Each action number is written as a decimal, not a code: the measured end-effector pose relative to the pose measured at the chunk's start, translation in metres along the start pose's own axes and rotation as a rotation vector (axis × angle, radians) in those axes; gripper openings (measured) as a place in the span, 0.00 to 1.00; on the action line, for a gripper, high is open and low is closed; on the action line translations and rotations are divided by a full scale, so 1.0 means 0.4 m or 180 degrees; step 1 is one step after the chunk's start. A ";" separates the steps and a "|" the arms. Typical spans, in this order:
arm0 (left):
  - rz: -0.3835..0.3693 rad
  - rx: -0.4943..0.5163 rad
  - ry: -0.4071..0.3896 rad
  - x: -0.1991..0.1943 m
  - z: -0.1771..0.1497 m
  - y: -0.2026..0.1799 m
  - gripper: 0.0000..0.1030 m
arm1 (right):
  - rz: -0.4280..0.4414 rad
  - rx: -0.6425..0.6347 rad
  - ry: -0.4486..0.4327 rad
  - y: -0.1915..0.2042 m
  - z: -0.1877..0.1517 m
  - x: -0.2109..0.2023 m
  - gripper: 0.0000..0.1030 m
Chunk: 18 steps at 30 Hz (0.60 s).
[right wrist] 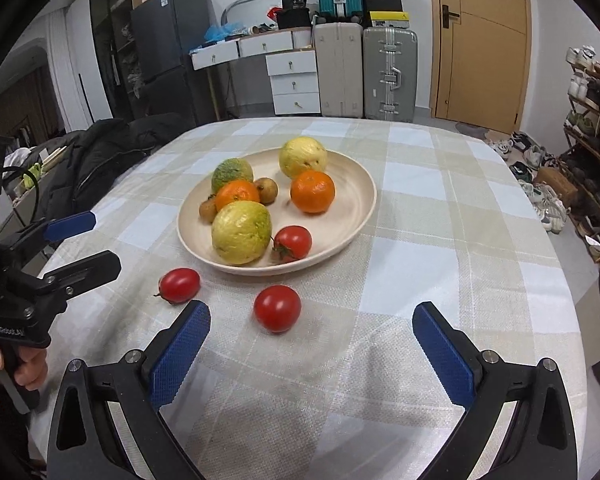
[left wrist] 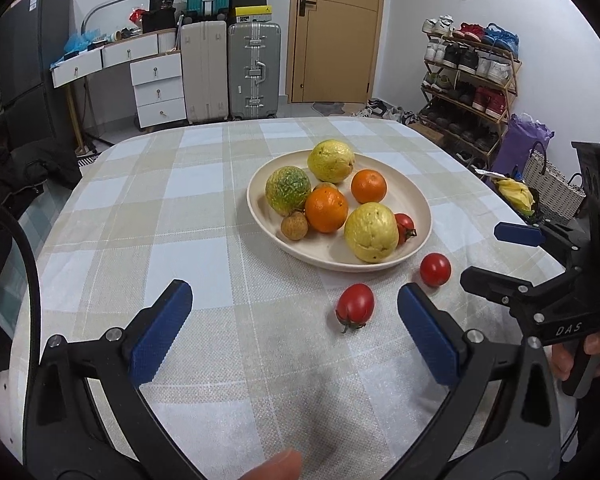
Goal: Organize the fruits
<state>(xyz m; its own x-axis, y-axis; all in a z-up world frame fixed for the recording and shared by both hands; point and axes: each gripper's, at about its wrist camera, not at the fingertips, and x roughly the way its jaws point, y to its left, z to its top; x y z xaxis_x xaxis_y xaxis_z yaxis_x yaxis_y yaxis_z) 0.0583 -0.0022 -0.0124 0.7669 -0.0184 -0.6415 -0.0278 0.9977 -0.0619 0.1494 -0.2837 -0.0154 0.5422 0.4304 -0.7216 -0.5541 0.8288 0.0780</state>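
I hold both tools, left (left wrist: 294, 332) and right (right wrist: 312, 344), open and empty; next, grip the nearer tomato (right wrist: 277, 308) for the plate (right wrist: 352, 216).

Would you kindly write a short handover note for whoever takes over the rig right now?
Left tool: open, empty, held low over the tablecloth.
Right tool: open, empty, just short of the loose tomatoes.
Plate: holds three yellow-green fruits, two oranges, two small brown fruits and one tomato.
Done: most fruit sits in the plate.
Left: two tomatoes lie on the cloth in front of the plate, the stemmed one nearer the left tool, the round one nearer the right. Probably both go into the plate.
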 end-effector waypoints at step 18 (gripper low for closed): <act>-0.0029 -0.0051 0.0221 0.059 -0.017 -0.001 1.00 | 0.0199 0.0088 0.0206 -0.008 -0.016 0.047 1.00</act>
<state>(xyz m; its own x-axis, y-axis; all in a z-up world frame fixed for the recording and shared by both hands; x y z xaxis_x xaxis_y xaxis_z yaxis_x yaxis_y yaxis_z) 0.0719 -0.0035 -0.0327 0.7208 -0.0325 -0.6924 -0.0317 0.9963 -0.0798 0.1572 -0.2806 -0.0335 0.4648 0.4584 -0.7575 -0.5674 0.8110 0.1426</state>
